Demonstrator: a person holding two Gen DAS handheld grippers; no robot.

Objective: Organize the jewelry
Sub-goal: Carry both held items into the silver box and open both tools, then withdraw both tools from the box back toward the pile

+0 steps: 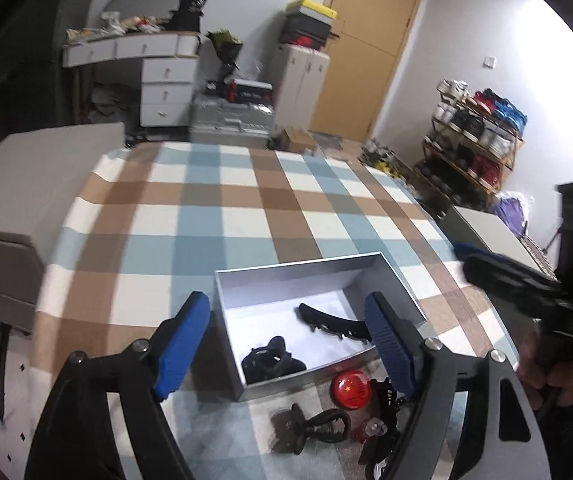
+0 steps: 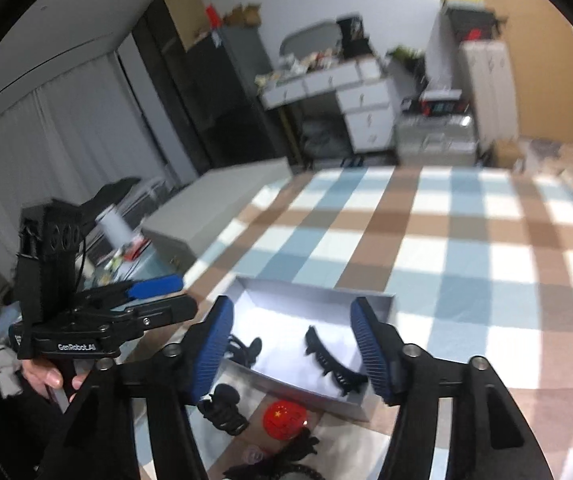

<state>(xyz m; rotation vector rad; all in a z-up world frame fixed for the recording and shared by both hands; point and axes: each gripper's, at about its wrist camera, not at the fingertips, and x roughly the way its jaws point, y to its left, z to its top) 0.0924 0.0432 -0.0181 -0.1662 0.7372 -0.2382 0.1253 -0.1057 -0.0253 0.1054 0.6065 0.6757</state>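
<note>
A grey open box (image 1: pixel 286 280) stands on the checked cloth, also in the right wrist view (image 2: pixel 286 384). Inside lie a long black toothed hair clip (image 1: pixel 332 322) (image 2: pixel 332 362) and a black claw clip (image 1: pixel 270 362) (image 2: pixel 246 350). In front of the box lie a red round badge (image 1: pixel 351 390) (image 2: pixel 285 418), a dark clip with a ring (image 1: pixel 310 426) and more black clips (image 1: pixel 384 408) (image 2: pixel 224 404). My left gripper (image 1: pixel 288 332) is open and empty above the box's near side. My right gripper (image 2: pixel 290 350) is open and empty above the box.
The checked cloth (image 1: pixel 222 208) covers the table. A grey low cabinet (image 1: pixel 18 200) stands to the left. A white dresser (image 1: pixel 166 76), a wooden door (image 1: pixel 370 48) and a shoe rack (image 1: pixel 474 136) stand beyond the table.
</note>
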